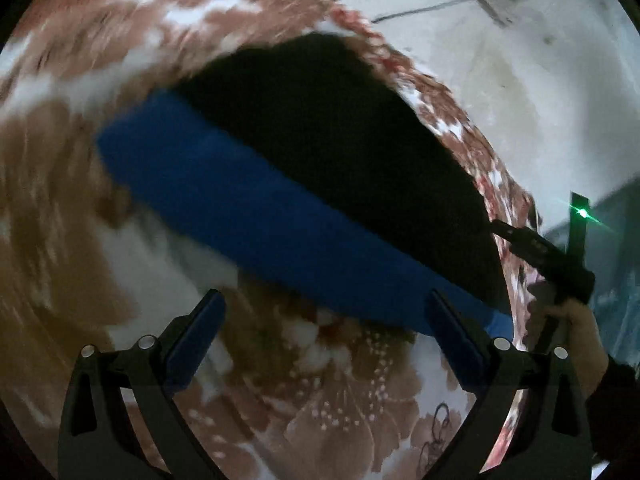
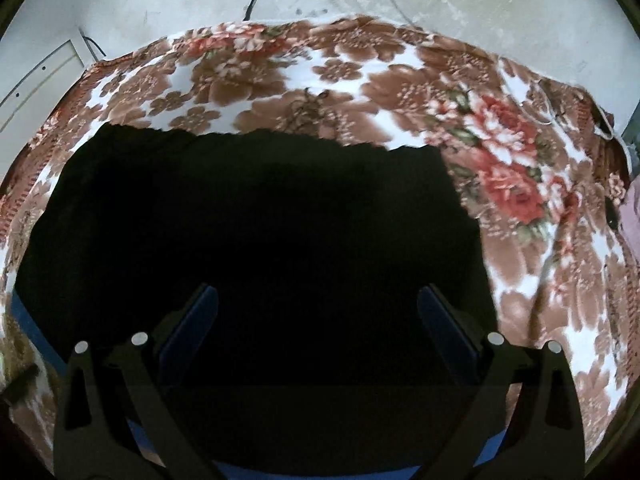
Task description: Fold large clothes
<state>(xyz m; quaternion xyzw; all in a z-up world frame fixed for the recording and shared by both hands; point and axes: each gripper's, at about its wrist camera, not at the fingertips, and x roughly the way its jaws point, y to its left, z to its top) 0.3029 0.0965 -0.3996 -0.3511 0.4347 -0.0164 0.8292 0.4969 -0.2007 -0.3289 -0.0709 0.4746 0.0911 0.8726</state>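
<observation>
- My left claw [image 1: 324, 328] is spread wide and holds nothing; it hangs over the blanket [image 1: 280, 412], just short of the garment's blue band [image 1: 260, 216].
- My right claw [image 2: 318, 320] is spread too, empty, above the garment [image 2: 256, 232].
- The garment, black with a blue edge, lies flat on the floral blanket.
- In the left view, my right claw [image 1: 536, 248] shows at the garment's far end, a hand [image 1: 576, 320] on it.

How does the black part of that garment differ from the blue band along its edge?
The black fabric panel is broad and so dark that no folds show; the blue fabric band is a narrow, bright strip running along one side of it. The black reaches toward the bed's edge, the blue lies nearer the left gripper. Both lie flat on the floral blanket.
</observation>
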